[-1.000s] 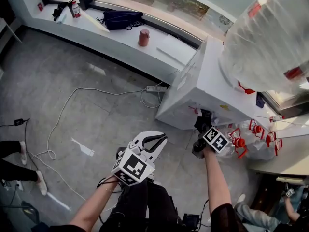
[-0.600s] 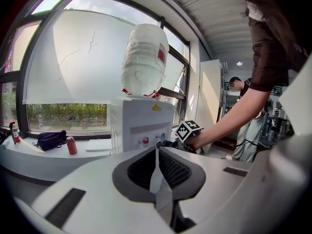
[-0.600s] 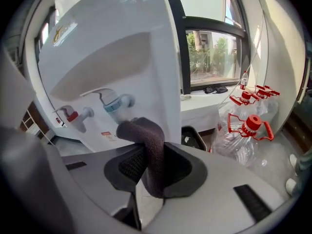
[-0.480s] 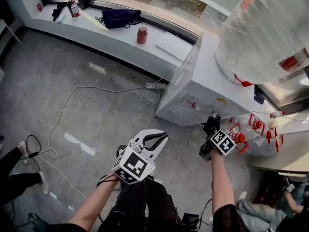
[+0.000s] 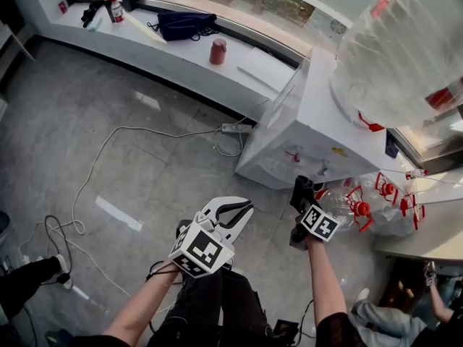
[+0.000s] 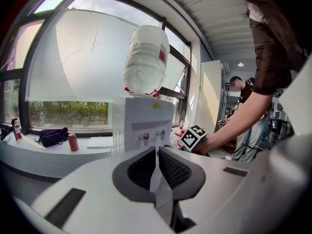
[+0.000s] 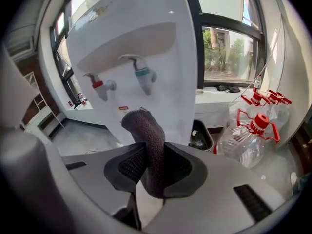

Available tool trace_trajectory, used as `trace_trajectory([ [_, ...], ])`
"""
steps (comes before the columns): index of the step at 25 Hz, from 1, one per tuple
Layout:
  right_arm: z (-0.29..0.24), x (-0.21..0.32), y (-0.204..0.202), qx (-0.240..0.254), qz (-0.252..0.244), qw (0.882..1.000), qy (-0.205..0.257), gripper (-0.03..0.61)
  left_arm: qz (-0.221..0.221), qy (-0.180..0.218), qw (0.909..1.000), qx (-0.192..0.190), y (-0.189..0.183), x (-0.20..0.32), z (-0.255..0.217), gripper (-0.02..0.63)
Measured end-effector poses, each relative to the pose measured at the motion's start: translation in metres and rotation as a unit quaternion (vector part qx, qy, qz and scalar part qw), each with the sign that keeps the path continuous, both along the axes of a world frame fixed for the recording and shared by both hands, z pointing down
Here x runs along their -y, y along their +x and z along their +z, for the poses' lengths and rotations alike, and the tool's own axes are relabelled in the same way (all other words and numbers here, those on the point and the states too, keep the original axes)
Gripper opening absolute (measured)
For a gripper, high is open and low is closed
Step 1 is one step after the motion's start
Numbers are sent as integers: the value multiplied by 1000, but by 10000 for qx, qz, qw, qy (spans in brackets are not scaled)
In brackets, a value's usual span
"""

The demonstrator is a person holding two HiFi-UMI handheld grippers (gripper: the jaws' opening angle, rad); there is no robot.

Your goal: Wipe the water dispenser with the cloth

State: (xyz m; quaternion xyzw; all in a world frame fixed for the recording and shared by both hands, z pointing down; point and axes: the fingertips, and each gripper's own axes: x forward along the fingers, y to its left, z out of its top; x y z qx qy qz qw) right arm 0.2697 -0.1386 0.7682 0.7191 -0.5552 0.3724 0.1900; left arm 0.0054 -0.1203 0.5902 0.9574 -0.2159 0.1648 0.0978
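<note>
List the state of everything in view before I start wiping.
Right gripper: shut on the cloth.
Cloth: folded, pinched in the right gripper; contact with the dispenser unclear.
Left gripper: shut, empty.
Water dispenser: upright, no water running from its taps.
Water bottle: inverted on top of the dispenser.
Spare bottle: red cap on, on the floor.

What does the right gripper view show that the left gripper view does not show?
Only the right gripper view: the dark cloth clamped in the right gripper, and red-capped bottles. Only the left gripper view: the left gripper, shut and empty, the large water bottle, a red can. Both: the water dispenser with its two taps.
</note>
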Motion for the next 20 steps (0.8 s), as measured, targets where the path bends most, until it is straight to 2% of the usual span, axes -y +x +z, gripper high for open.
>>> trace_trajectory([
  [6,37,31,-87,243,-819,9963,-125,103,-112,-60,9999,-6,-17,11,12,20],
  [12,62,70,-149,421,-1219,9916,-127,103,-264,-104,9996,87,-41,26,32,20],
  [16,76,94,-168,445,-1351,9898,-79,103,-389,-94,9991,123,-54,40,45,20],
  [20,83,110,-165,381,-1227,9917,-60,103,-491,-86,9987,146,-62,50,57,20],
])
